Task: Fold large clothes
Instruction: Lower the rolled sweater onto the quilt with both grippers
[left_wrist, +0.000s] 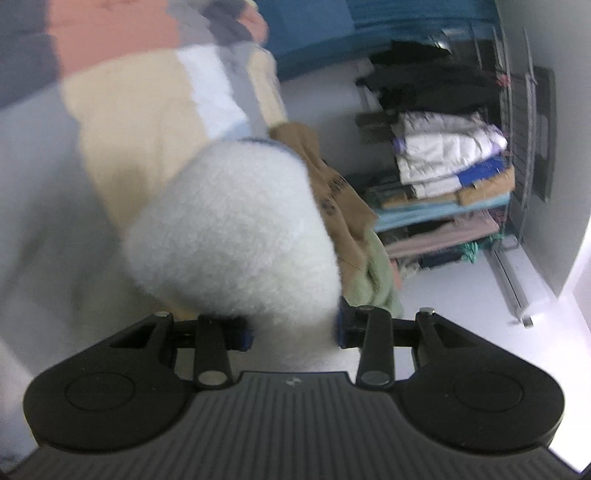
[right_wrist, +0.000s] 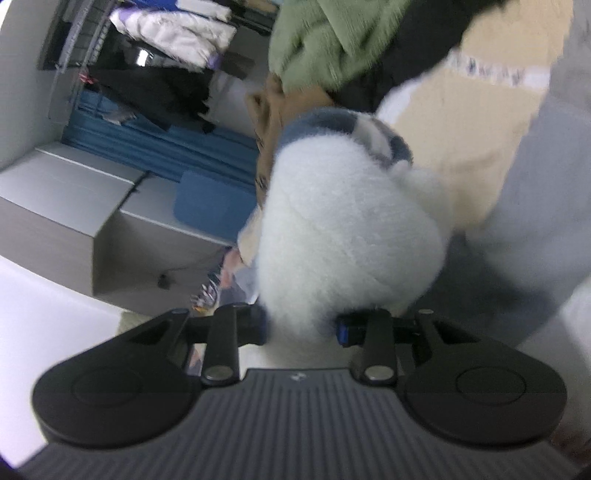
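Note:
A thick white fleece garment (left_wrist: 236, 229) with a blue trim edge fills the middle of the left wrist view. My left gripper (left_wrist: 293, 330) is shut on its near end, fabric bulging between the blue pads. In the right wrist view the same white fleece (right_wrist: 347, 229) with a blue-grey patterned edge hangs ahead. My right gripper (right_wrist: 301, 326) is shut on it too. Both views are blurred by motion. Beyond the fleece lie a cream garment (left_wrist: 140, 122), a tan garment (left_wrist: 332, 192) and a green fleece (right_wrist: 332, 40).
A wire rack (left_wrist: 517, 177) at the right holds a stack of folded clothes (left_wrist: 450, 173) and dark garments above. Blue mats (right_wrist: 166, 140) and grey boxes (right_wrist: 74, 206) stand at the left in the right wrist view. The floor (left_wrist: 461, 302) is pale.

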